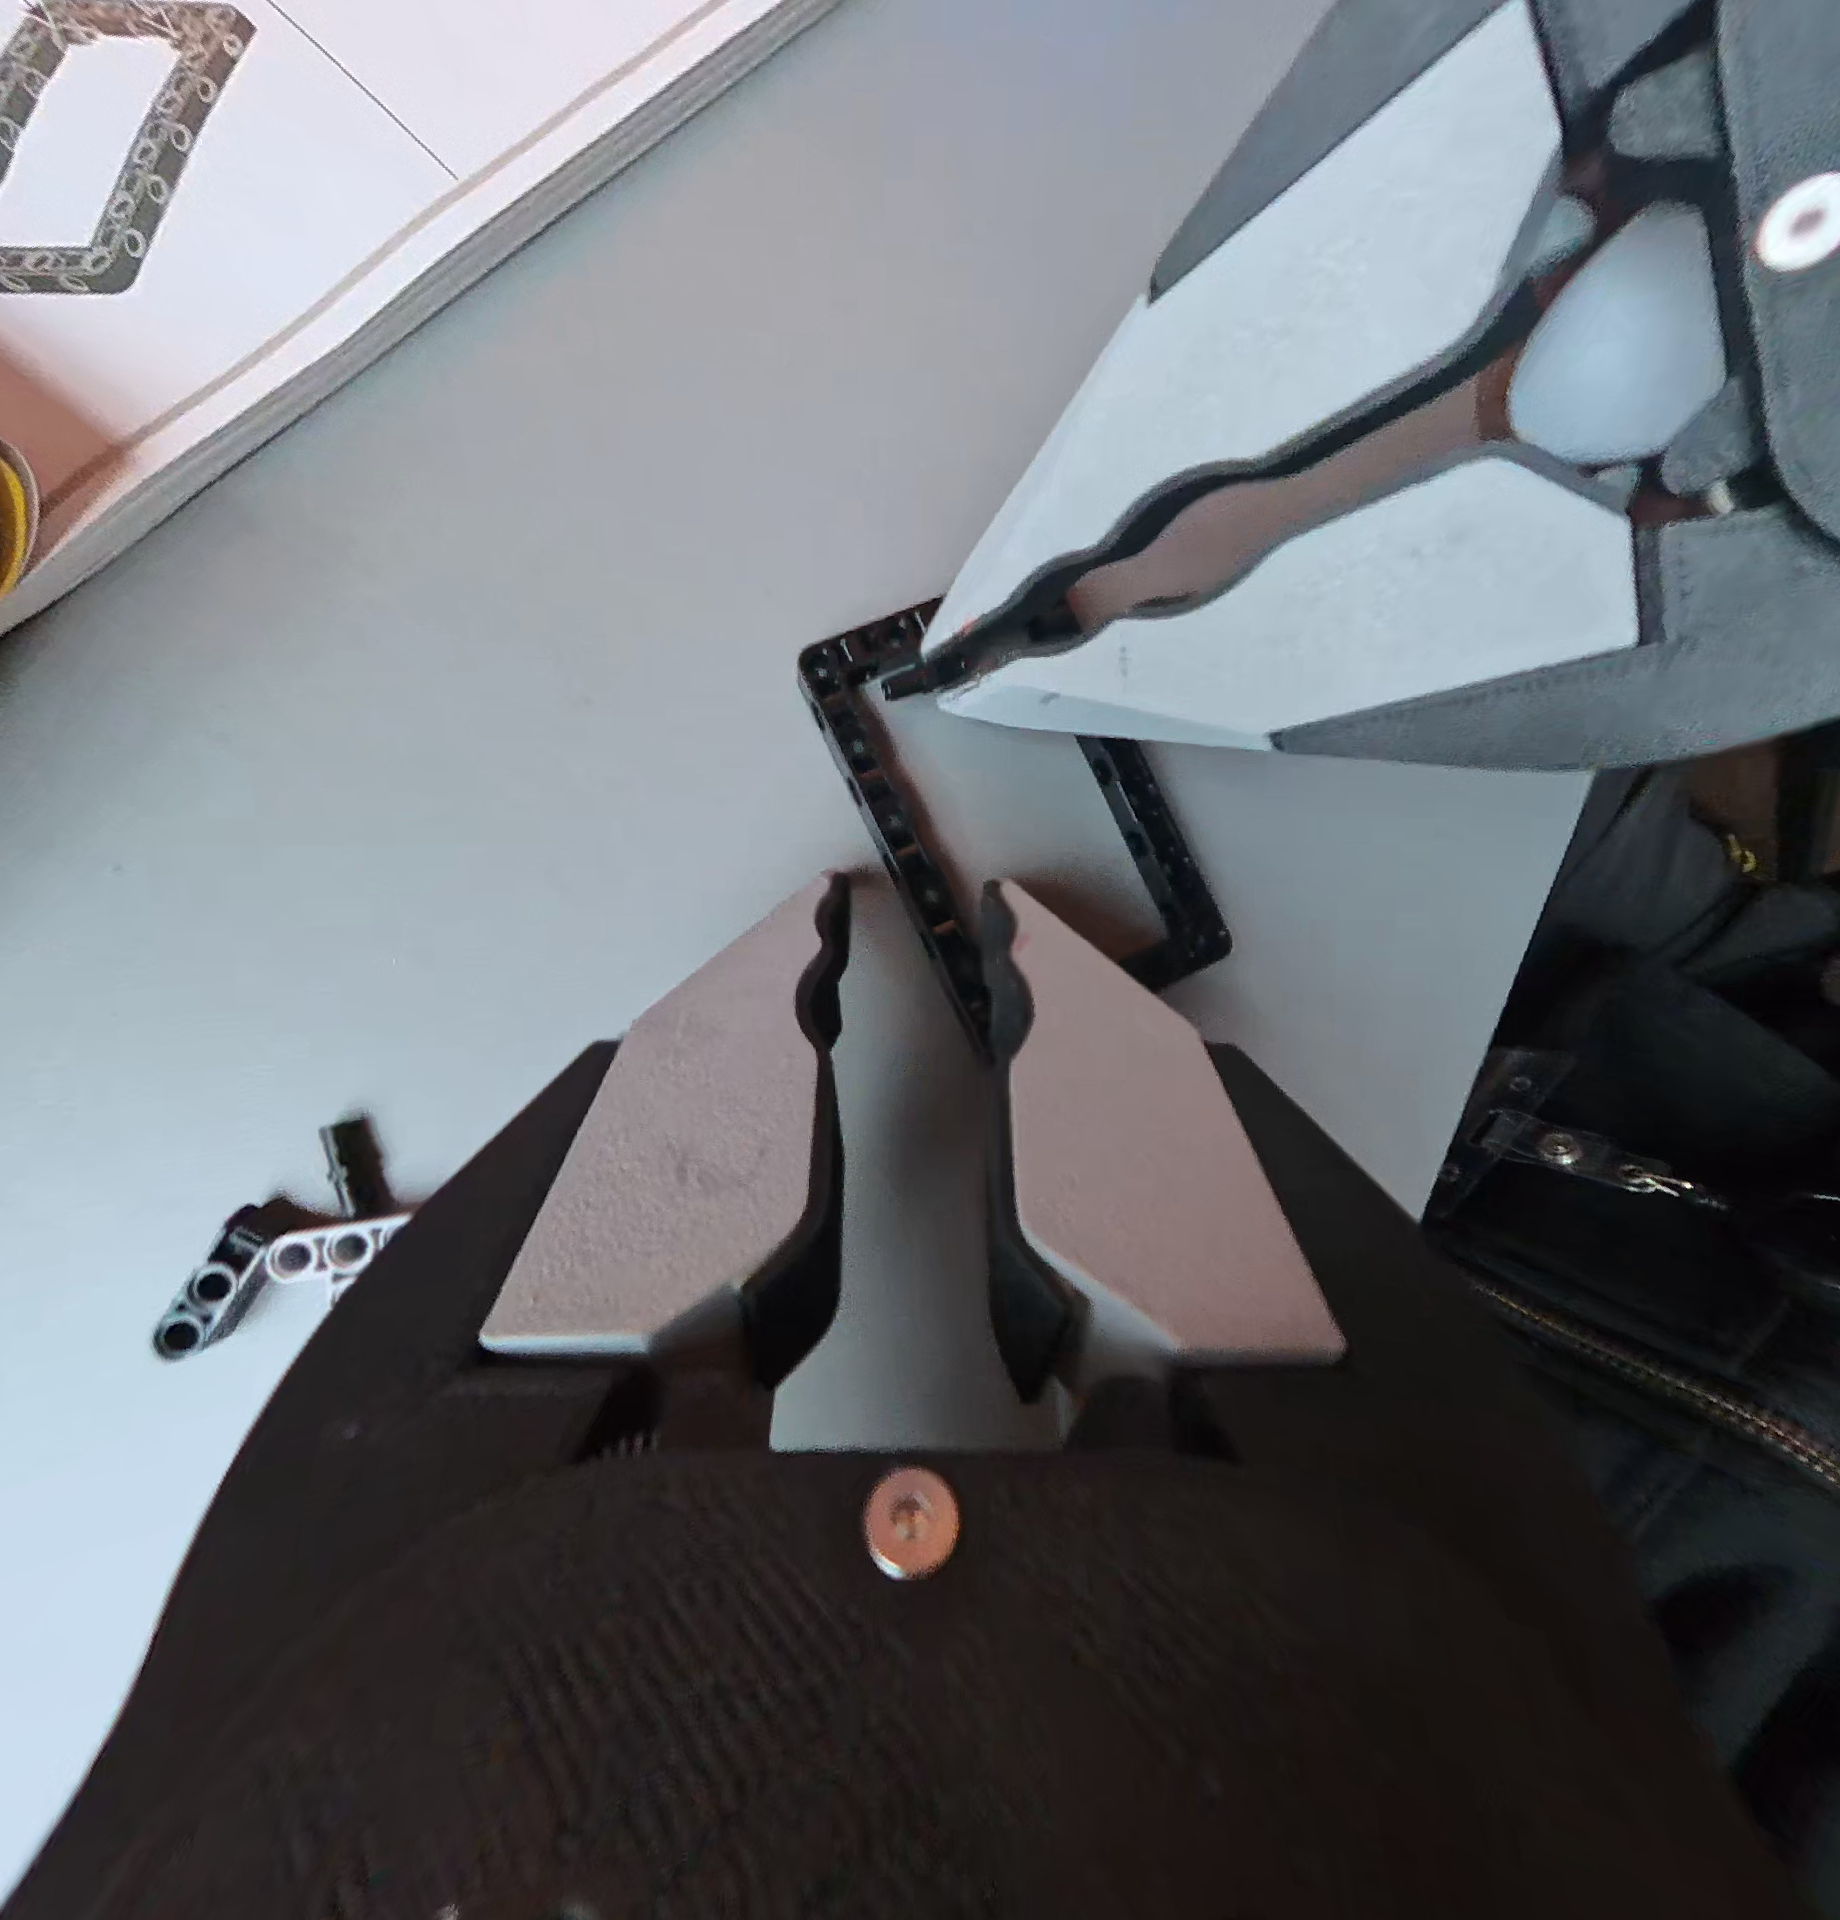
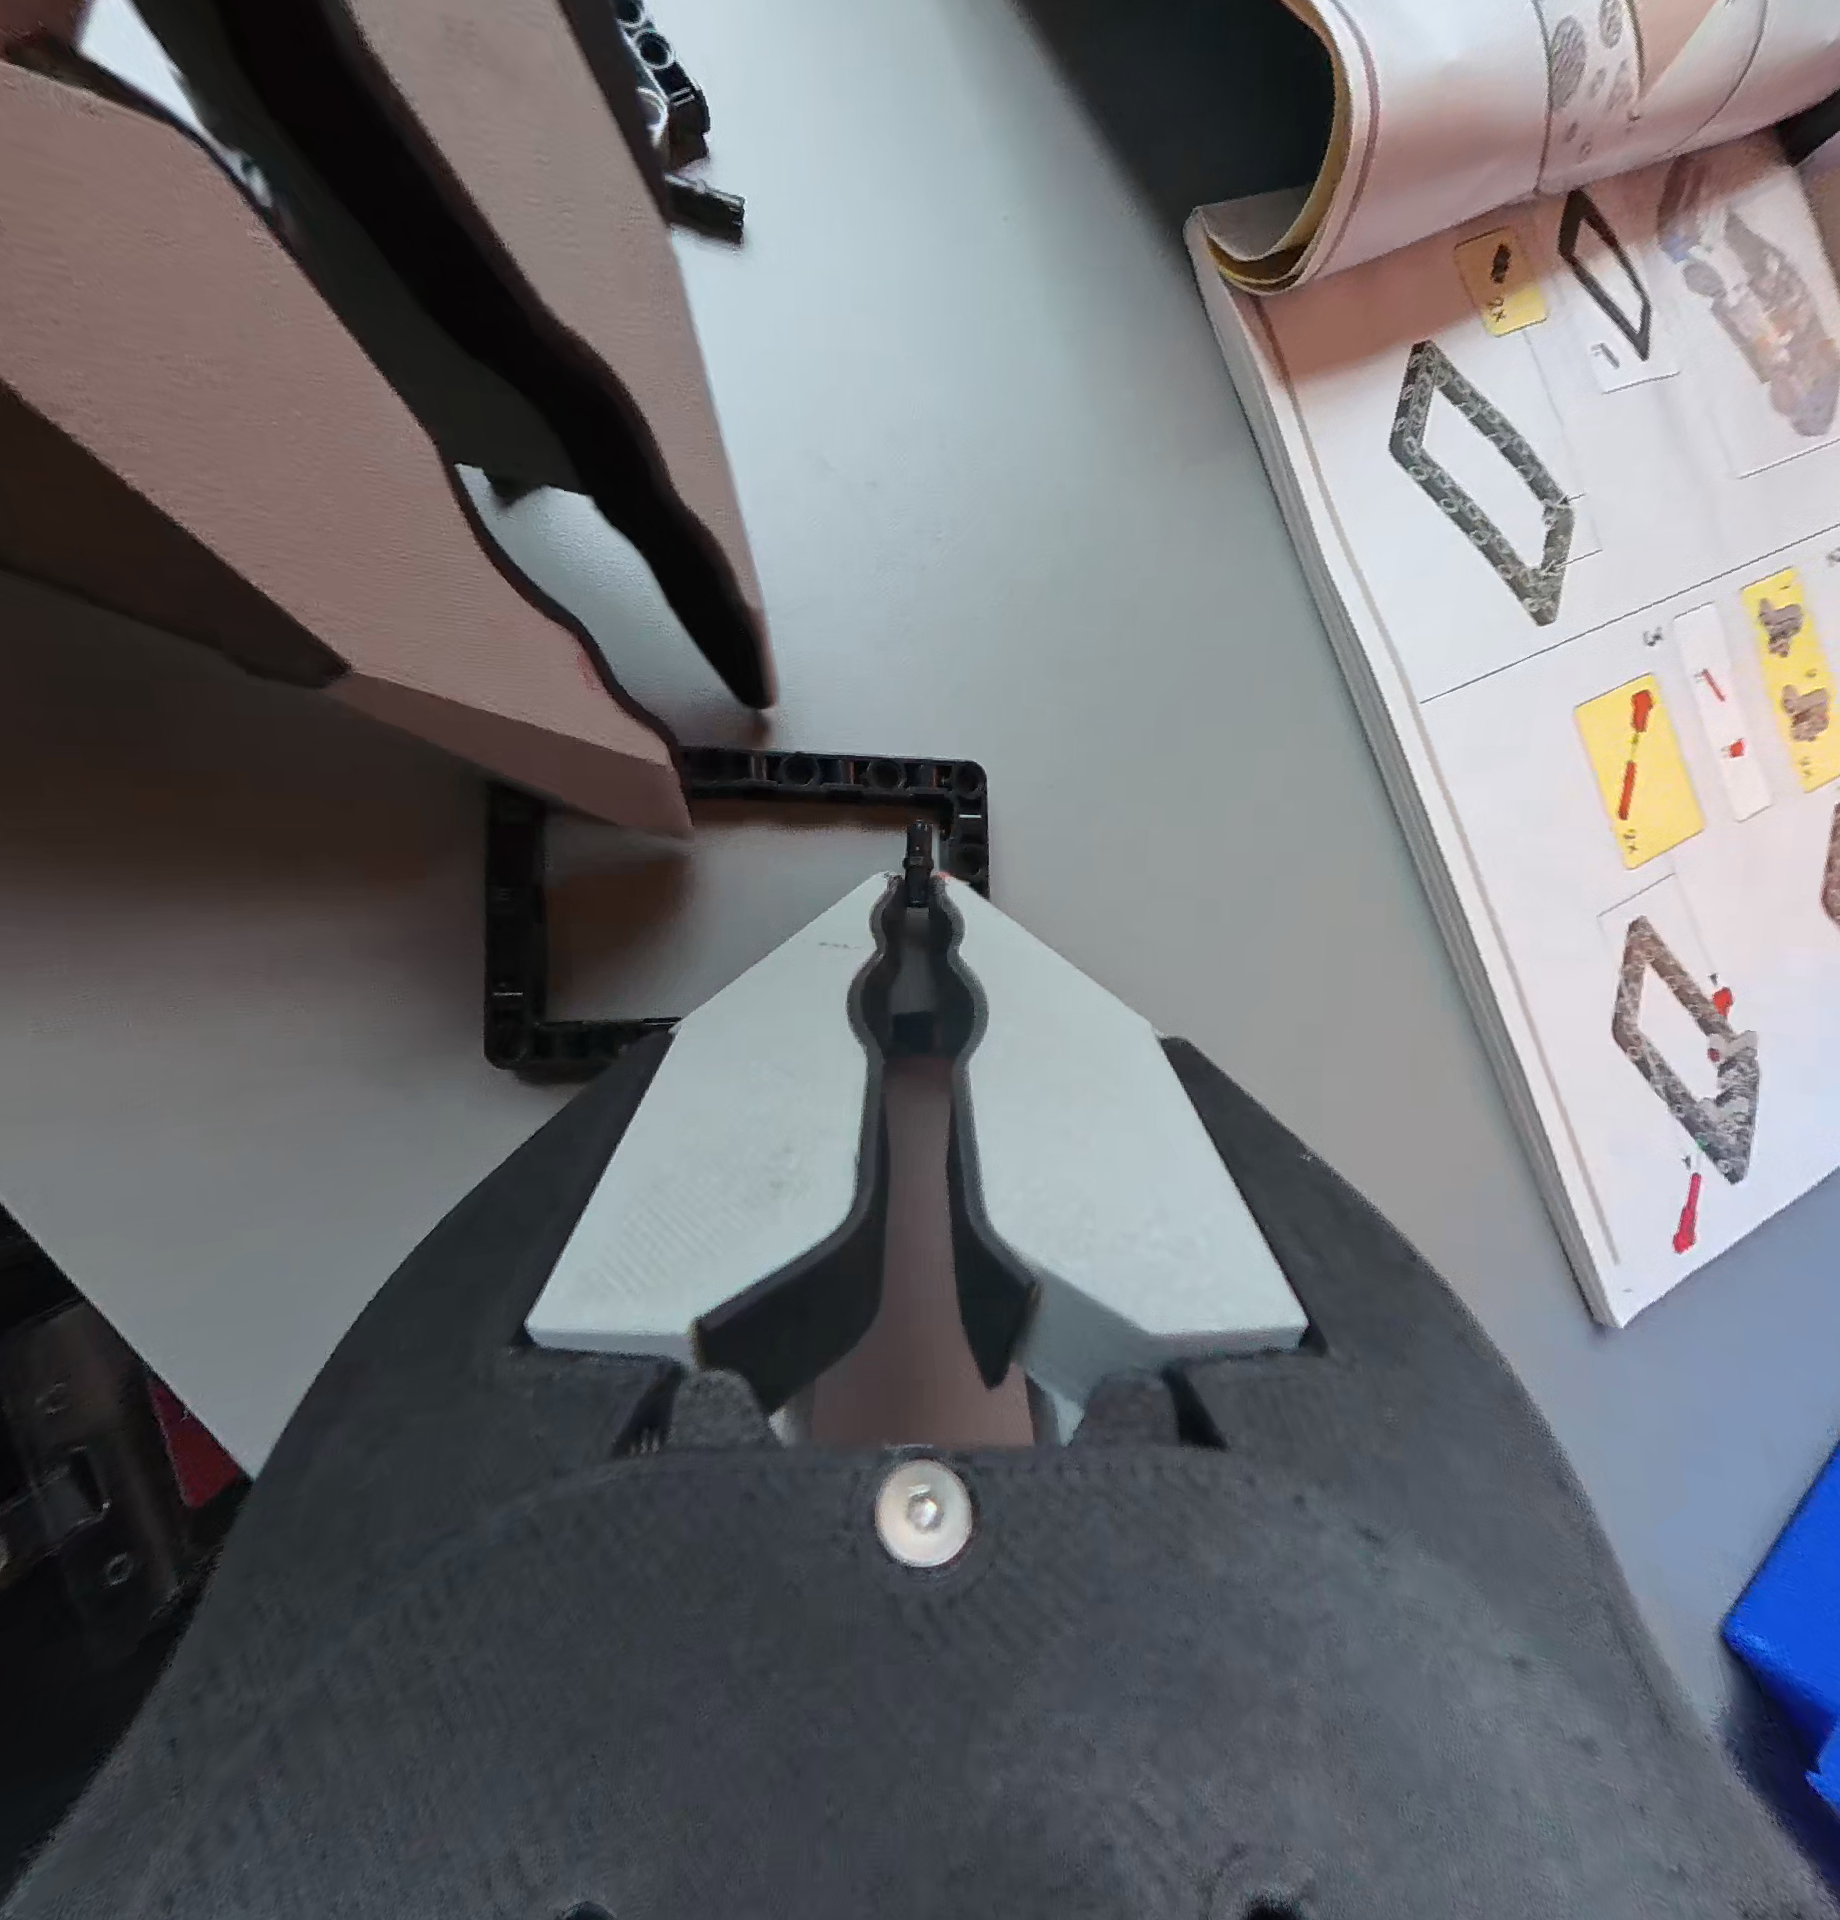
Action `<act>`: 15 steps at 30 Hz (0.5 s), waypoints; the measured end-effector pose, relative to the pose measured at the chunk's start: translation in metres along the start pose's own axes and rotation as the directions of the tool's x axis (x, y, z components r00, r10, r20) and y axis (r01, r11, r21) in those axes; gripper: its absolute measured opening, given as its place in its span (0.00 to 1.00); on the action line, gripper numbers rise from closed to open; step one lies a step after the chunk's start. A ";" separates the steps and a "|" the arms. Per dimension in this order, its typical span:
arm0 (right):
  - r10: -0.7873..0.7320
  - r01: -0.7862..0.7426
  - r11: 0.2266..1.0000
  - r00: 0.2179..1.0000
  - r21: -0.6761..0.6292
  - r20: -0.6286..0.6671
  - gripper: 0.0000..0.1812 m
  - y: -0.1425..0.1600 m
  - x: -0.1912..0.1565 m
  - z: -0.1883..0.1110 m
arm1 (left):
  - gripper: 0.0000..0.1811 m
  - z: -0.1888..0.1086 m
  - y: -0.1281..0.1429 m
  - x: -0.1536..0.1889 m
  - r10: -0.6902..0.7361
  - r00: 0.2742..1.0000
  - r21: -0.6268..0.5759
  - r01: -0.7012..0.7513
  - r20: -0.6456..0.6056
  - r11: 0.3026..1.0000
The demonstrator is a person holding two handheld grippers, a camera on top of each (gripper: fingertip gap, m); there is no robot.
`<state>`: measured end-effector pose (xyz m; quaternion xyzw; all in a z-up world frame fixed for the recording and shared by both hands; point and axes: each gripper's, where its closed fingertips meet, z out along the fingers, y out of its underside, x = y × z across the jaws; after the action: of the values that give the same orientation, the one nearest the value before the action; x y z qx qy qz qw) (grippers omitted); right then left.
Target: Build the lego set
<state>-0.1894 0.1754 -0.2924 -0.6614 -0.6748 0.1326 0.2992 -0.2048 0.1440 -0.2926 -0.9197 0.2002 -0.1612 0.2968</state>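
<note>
A black rectangular beam frame (image 1: 874, 790) lies flat on the grey table; it also shows in the right wrist view (image 2: 833, 774). My left gripper (image 1: 916, 888) is open and straddles one long side of the frame, which runs along its right finger. In the right wrist view it (image 2: 713, 758) comes in from the upper left over the frame. My right gripper (image 2: 916, 883) is shut on a small black pin (image 2: 918, 847), held just inside a frame corner, close to the beam. The left wrist view shows that gripper (image 1: 921, 670) and the pin (image 1: 900, 683) at the far corner.
An open instruction booklet (image 2: 1518, 727) lies to the right, also in the left wrist view (image 1: 272, 260). Loose grey and white beams (image 1: 272, 1257) and a black pin (image 1: 350, 1148) lie left of my left gripper. A blue bin (image 2: 1820, 1621) sits bottom right. A dark bag (image 1: 1674, 1143) hangs past the table edge. My hands' fingertips stand some 4 cm from each other.
</note>
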 end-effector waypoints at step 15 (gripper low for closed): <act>-0.079 0.080 0.997 0.994 0.003 -0.070 0.08 0.000 0.007 0.003 | 0.08 0.007 -0.007 -0.001 -0.025 0.998 0.041 0.027 -0.057 0.999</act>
<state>-0.1907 0.1826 -0.2932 -0.6374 -0.6894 0.0992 0.3295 -0.2007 0.1530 -0.2937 -0.9109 0.1931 -0.1952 0.3081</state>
